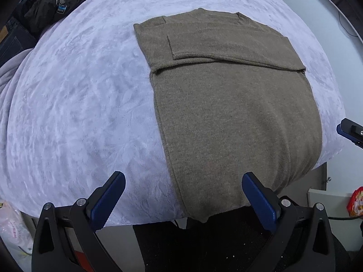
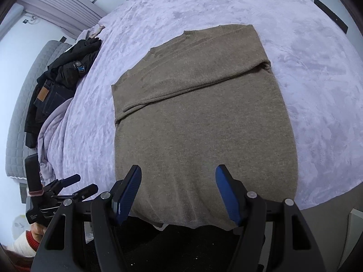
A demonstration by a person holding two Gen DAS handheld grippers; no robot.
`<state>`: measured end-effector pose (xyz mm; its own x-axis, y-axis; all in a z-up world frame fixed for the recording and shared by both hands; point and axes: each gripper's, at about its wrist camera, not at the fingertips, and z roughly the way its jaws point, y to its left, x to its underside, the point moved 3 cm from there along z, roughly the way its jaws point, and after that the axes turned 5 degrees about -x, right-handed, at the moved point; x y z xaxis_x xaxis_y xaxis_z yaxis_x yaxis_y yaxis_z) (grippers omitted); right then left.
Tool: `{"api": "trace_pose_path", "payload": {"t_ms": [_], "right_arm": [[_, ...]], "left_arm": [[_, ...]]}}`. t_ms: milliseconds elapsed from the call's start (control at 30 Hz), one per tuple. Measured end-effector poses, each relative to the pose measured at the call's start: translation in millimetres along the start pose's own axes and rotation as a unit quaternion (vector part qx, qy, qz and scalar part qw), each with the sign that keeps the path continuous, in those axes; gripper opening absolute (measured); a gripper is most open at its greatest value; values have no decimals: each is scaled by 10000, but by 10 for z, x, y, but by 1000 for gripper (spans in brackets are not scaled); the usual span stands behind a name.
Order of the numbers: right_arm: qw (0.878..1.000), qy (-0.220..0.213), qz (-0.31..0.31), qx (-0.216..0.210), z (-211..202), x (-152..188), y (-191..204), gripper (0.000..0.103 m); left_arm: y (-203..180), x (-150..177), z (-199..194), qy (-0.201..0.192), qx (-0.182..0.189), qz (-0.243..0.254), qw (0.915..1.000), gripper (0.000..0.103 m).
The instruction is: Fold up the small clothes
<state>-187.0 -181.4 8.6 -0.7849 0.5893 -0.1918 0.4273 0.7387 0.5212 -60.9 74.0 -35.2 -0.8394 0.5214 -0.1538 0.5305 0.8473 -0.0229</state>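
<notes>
Sweater: a brown knit sweater (image 1: pixel 226 104) lies flat on the lavender blanket (image 1: pixel 79 104), sleeves folded across the chest, collar at the far end.
Hem: it hangs over the near bed edge, with its lowest part dropping out of sight against the dark area below.
Sleeve fold: one cuff end shows on the chest in the left wrist view; in the right wrist view (image 2: pixel 197 113) the layers merge and are hard to separate.
Left gripper (image 1: pixel 183 195): fingers spread wide, empty, above the near edge; the hem's left border lies between them.
Right gripper (image 2: pixel 178 190): fingers apart, grasping nothing, over the hem.
Room: open blanket to the left and beyond the collar; on the right the bed edge is close.
Far left: dark clothes (image 2: pixel 68 72) piled at the blanket's edge, partly cut off.
</notes>
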Motion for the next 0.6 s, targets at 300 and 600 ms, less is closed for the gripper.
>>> {"api": "trace_pose_path", "payload": {"t_ms": [300, 600], "right_arm": [[9956, 450, 812, -91, -22, 351, -854, 71], [9923, 1192, 328, -64, 324, 761, -1670, 71]], "left_arm": [[-161, 377, 152, -2, 539, -276, 9982, 103], [-414, 708, 841, 301, 731, -446, 9959, 103]]}}
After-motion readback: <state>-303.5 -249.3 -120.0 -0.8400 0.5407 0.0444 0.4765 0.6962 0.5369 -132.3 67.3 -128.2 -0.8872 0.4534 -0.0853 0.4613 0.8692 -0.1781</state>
